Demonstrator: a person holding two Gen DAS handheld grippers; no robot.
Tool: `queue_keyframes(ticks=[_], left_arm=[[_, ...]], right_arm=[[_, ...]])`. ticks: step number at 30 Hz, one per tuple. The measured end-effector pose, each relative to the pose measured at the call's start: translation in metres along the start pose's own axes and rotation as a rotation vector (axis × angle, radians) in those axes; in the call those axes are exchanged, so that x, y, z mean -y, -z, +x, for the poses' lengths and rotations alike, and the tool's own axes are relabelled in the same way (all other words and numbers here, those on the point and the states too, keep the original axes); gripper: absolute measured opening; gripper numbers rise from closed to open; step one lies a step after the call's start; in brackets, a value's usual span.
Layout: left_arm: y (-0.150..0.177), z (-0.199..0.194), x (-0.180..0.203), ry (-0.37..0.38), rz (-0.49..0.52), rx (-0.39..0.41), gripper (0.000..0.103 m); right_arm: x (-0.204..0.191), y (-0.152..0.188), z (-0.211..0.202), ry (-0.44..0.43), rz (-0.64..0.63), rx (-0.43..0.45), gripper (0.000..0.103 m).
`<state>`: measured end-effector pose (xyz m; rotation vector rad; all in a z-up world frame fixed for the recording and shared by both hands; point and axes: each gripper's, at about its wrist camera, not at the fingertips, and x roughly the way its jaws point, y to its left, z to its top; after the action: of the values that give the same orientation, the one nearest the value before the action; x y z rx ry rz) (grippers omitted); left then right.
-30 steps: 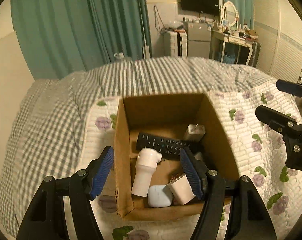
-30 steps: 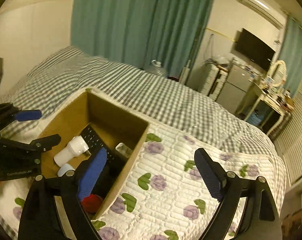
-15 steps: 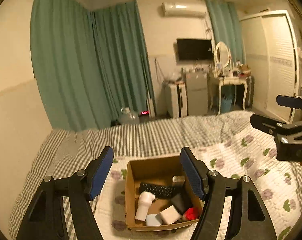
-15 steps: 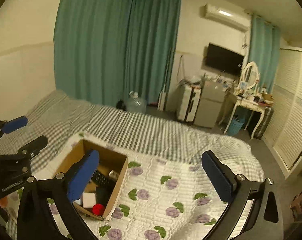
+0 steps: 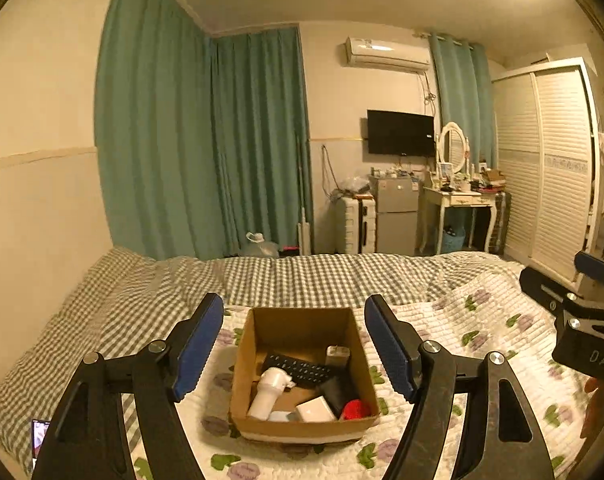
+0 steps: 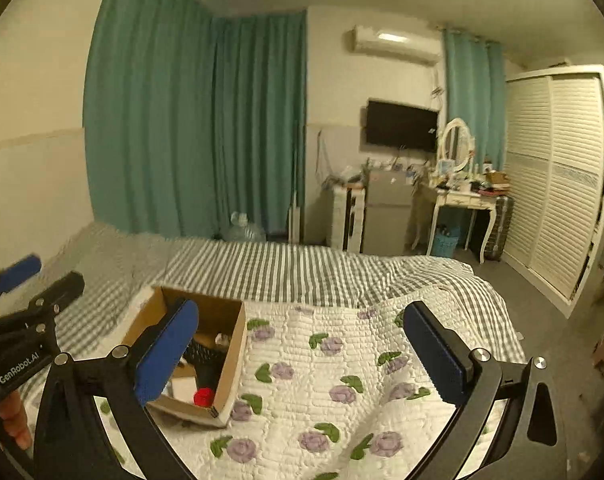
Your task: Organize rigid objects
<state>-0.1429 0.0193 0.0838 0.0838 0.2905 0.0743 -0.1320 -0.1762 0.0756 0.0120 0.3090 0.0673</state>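
With both tools held high above the bed (image 5: 302, 276), I judge the sorting complete or paused: neither carries anything. I note the left gripper (image 5: 294, 344) has its blue fingers (image 5: 198, 344) spread wide and empty, framing the cardboard box (image 5: 246, 364) well below. I note the right gripper (image 6: 302, 354) is likewise wide and empty, aimed over the floral quilt (image 6: 342, 360) to the box's right.

The box sits open on the quilt, near the edge of the checked sheet. Collected inside, presumably so that the loose rigid items share one container:
- a black remote control (image 5: 300, 368) lying across the middle;
- a white bottle-shaped item (image 5: 268, 394) tilted against the left wall;
- a small metallic item (image 5: 337, 355) toward the back right;
- a white block (image 5: 316, 409) and a red round item (image 5: 356, 409) at the front;
- a dark item (image 5: 338, 390) I cannot identify.

I see no loose items on the quilt in either view. A lit screen (image 5: 40, 438) shows at the bed's near left edge.
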Motion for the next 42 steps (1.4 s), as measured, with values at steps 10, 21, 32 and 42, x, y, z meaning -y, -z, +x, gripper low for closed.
queue_keyframes(ticks=[10,21,32,42], left_arm=[[0.062,-0.002,0.001,-0.014,0.03,-0.078,0.077],[0.07,0.003,-0.008,-0.007,0.007,-0.115,0.077],[0.074,0.005,-0.01,0.017,-0.009,-0.141,0.077],[0.076,0.003,-0.01,0.019,-0.01,-0.149,0.077]], right_arm=[[-0.018,0.084,0.022,0.006,0.001,-0.074,0.103],[-0.017,0.084,0.022,0.008,0.007,-0.093,0.103],[-0.021,0.082,0.02,-0.001,0.001,-0.091,0.103],[-0.023,0.085,0.02,-0.01,-0.011,-0.107,0.103]])
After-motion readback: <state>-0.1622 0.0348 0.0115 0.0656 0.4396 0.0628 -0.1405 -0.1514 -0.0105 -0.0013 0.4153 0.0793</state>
